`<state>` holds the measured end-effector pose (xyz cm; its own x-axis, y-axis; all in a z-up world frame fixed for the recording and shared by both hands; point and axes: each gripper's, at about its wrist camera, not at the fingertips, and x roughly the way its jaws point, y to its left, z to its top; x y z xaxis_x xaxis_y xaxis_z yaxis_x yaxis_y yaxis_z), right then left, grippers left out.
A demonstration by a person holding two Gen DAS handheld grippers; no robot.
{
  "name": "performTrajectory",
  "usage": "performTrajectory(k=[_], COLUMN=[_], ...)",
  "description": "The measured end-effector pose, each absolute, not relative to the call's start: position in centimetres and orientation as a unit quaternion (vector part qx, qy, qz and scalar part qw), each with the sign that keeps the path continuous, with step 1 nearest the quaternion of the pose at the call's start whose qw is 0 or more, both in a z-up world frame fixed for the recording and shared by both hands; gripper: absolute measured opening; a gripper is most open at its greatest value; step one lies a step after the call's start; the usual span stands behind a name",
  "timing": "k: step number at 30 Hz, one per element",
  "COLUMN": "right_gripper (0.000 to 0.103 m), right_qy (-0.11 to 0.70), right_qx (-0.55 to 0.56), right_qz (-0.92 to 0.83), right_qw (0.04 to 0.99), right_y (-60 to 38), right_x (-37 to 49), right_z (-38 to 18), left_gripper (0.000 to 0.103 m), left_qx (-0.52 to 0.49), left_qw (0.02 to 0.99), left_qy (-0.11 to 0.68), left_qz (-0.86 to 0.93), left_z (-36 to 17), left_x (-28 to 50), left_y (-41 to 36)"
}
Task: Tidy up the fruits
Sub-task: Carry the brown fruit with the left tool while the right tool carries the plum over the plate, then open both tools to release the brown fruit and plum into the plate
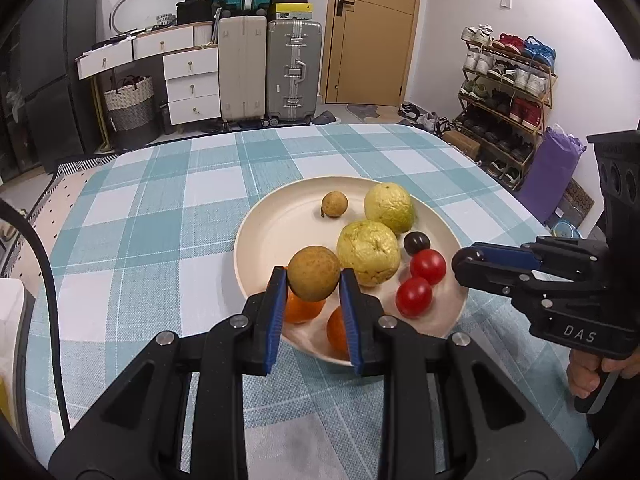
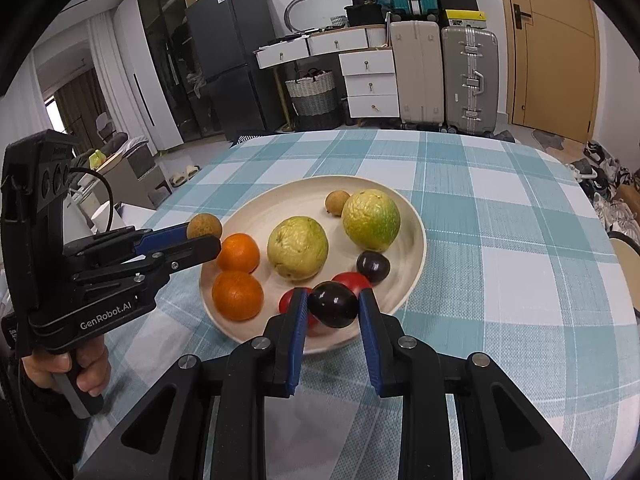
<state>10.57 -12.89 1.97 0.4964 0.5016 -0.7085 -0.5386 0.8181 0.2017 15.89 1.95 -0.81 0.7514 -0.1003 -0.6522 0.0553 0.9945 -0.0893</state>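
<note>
A cream plate (image 1: 260, 224) (image 2: 416, 240) on the checked tablecloth holds two yellow-green guavas (image 1: 368, 253) (image 2: 297, 248), two oranges (image 2: 237, 295), two red tomatoes (image 1: 414, 297), a dark plum (image 1: 416, 242) (image 2: 373, 266) and a small brown longan (image 1: 334, 203) (image 2: 335, 202). My left gripper (image 1: 314, 276) is shut on a brown longan (image 1: 314, 273) (image 2: 204, 226) above the plate's near-left edge. My right gripper (image 2: 333, 304) is shut on a dark plum (image 2: 334, 304) above the plate's near rim; in the left wrist view it (image 1: 468, 260) sits at the plate's right edge.
The table (image 1: 160, 208) has a teal and white checked cloth. Beyond it stand suitcases (image 1: 294, 70), white drawers (image 1: 192, 88), a basket (image 1: 130, 106), a door and a shoe rack (image 1: 508, 92). A white object (image 1: 10, 320) lies at the left table edge.
</note>
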Motion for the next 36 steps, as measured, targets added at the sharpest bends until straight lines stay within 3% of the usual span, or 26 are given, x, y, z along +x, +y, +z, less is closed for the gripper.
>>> performTrajectory(k=[36], right_gripper=[0.027], right_qy=[0.394], right_qx=[-0.024], right_qz=[0.307], right_qw=[0.866], right_y=[-11.1], right_x=[14.7], right_z=[0.3], left_gripper=[0.024], left_qx=[-0.026], left_qw=[0.931], left_qy=[0.360], left_qz=[-0.050], left_z=[-2.4], left_x=[20.3], left_y=[1.8])
